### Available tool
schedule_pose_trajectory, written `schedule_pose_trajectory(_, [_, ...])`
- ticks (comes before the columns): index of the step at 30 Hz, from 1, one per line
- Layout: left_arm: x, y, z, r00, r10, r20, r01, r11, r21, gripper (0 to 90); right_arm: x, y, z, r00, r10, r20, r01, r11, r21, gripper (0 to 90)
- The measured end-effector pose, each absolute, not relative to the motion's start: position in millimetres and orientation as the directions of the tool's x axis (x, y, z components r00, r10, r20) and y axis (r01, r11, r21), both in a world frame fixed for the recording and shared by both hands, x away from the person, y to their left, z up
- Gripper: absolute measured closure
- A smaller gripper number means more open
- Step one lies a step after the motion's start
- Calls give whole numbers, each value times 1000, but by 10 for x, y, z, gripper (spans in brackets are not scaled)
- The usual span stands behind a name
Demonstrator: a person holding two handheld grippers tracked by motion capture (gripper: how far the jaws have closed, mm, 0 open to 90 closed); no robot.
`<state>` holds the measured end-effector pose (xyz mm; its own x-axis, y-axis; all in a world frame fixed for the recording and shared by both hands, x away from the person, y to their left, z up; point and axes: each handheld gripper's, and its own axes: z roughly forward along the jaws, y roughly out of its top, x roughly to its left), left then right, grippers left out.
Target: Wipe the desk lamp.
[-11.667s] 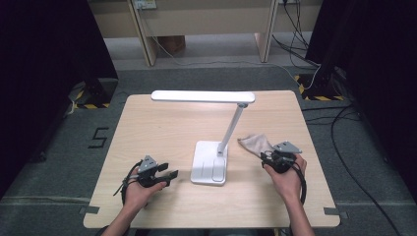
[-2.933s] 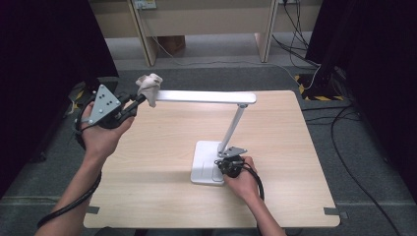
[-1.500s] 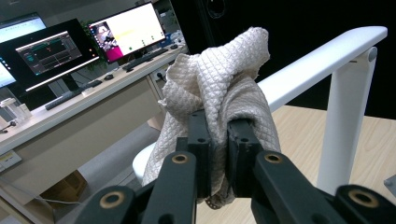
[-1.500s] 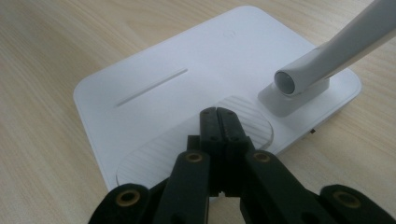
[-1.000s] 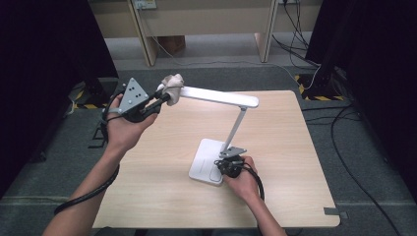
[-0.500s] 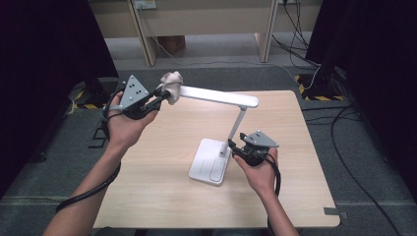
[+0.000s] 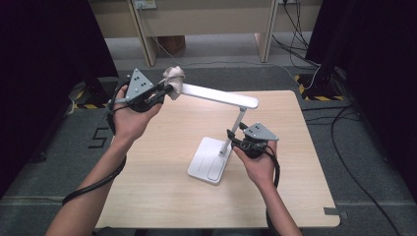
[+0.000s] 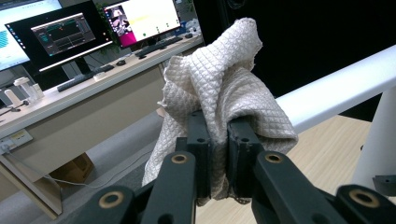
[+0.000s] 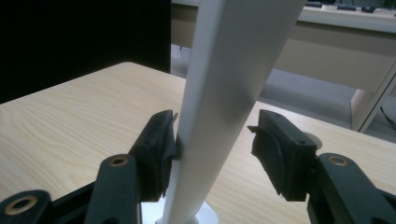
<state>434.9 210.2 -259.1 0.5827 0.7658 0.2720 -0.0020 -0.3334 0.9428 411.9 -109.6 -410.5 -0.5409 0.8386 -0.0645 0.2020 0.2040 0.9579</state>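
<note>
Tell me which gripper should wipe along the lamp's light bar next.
Left. The left gripper is shut on the cloth, which sits at the end of the light bar. The right gripper is open around the lamp's stem and holds no cloth.

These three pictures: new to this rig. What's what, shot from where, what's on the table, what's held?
No robot here: a person holds a two-jaw tool in each hand. The high view looks down on the wooden table; the other two pictures come from cameras riding on each tool. On the table stands a white desk lamp. The left tool, raised at the lamp head's far end, is shut on a quilted white cloth that lies against the head. The right tool is open around the lamp's slanted stem; one jaw seems to touch it, the other stands apart.
</note>
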Motion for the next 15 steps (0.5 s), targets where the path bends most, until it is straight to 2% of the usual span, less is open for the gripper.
schedule_pose_trajectory(3, [4353, 2080, -2584, 587, 761, 275, -1, -339, 941, 814, 4128, -1080, -4091, -553, 829, -84, 187, 221, 957, 527])
schedule_pose_trajectory(15, [4371, 2018, -2552, 593, 758, 273, 9, -345, 938, 810, 4169, -1098, -4085, -566, 820, -81, 187, 224, 957, 535])
